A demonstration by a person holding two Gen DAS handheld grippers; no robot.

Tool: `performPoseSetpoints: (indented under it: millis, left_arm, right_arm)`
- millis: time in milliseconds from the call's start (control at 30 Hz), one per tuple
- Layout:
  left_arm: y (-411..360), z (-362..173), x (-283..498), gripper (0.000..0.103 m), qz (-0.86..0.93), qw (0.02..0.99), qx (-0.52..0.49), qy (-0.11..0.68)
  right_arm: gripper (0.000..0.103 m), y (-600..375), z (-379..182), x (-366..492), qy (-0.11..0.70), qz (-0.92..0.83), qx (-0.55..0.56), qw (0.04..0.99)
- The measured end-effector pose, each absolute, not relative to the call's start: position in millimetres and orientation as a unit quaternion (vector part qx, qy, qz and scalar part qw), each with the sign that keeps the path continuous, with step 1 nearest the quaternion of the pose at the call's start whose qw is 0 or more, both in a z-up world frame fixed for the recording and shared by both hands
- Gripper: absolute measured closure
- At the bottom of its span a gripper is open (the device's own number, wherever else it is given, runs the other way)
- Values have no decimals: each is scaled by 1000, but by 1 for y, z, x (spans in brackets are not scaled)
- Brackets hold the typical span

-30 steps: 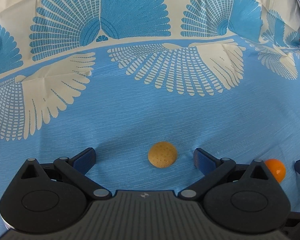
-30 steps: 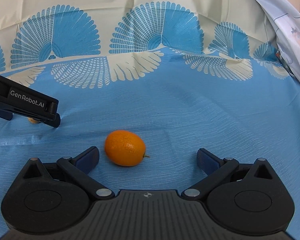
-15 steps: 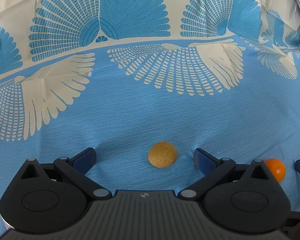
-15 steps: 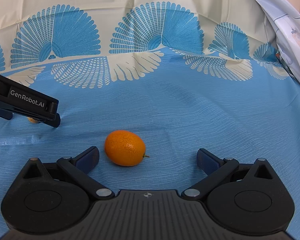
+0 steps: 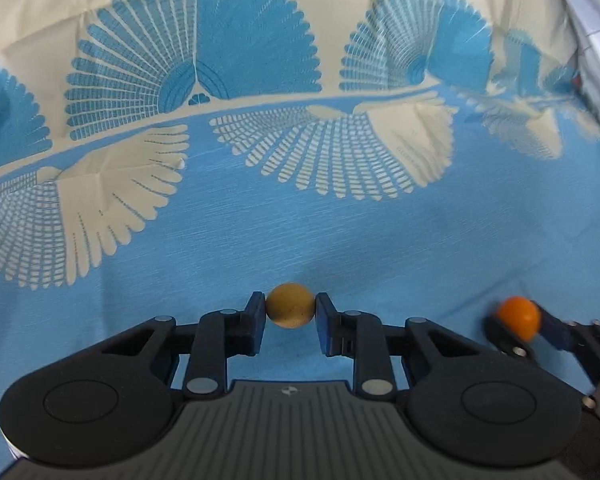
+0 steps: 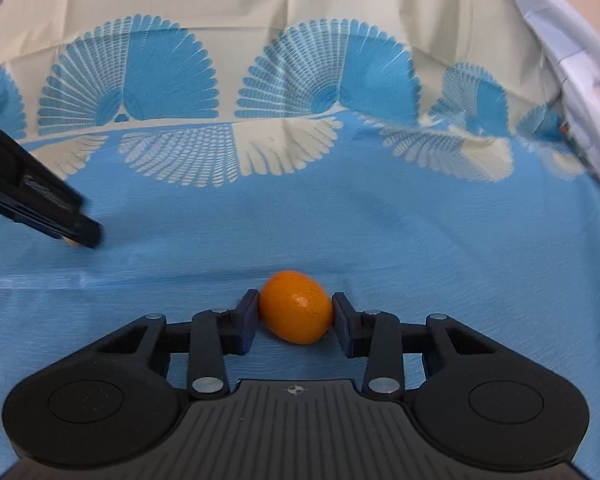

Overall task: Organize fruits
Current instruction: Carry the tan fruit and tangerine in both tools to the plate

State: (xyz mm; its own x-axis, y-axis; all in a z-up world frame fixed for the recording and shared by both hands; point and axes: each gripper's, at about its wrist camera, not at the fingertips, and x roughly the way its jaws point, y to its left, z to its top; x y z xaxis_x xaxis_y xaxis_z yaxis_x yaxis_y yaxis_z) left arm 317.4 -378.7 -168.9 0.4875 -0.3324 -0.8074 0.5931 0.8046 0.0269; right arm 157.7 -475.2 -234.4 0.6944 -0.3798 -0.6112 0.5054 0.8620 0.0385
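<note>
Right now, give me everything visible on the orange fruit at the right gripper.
The orange fruit is small and egg-shaped, kumquat-like, with glossy, finely dimpled skin and a light glint on top. No stem shows. It lies long axis tilted, between the fingers of the right gripper, whose jaws are closing; both pads press its sides. It sits low over the blue patterned cloth; whether it touches the cloth I cannot tell. The left wrist view shows it gripped too, blurred.

We see the left gripper (image 5: 291, 312) with its jaws pressed on a tan round fruit (image 5: 289, 305) above the blue patterned cloth (image 5: 300, 224); at right, blurred, the right gripper (image 5: 518, 326) seemingly clasps an orange fruit (image 5: 517, 317).
</note>
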Motion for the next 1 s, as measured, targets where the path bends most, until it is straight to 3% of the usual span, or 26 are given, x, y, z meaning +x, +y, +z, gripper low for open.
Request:
performPoseSetpoints:
  millis: [333, 600, 1000]
  left_arm:
    - [-322, -103, 232, 74, -251, 854, 151, 430]
    - [-217, -53, 133, 74, -204, 846, 141, 472]
    - [-66, -3, 13, 74, -107, 878, 106, 453]
  right_arm:
    - [63, -452, -173, 107, 277, -236, 101, 926]
    - [62, -379, -102, 8, 285, -147, 127, 939]
    - [62, -250, -33, -78, 301, 18, 102, 948]
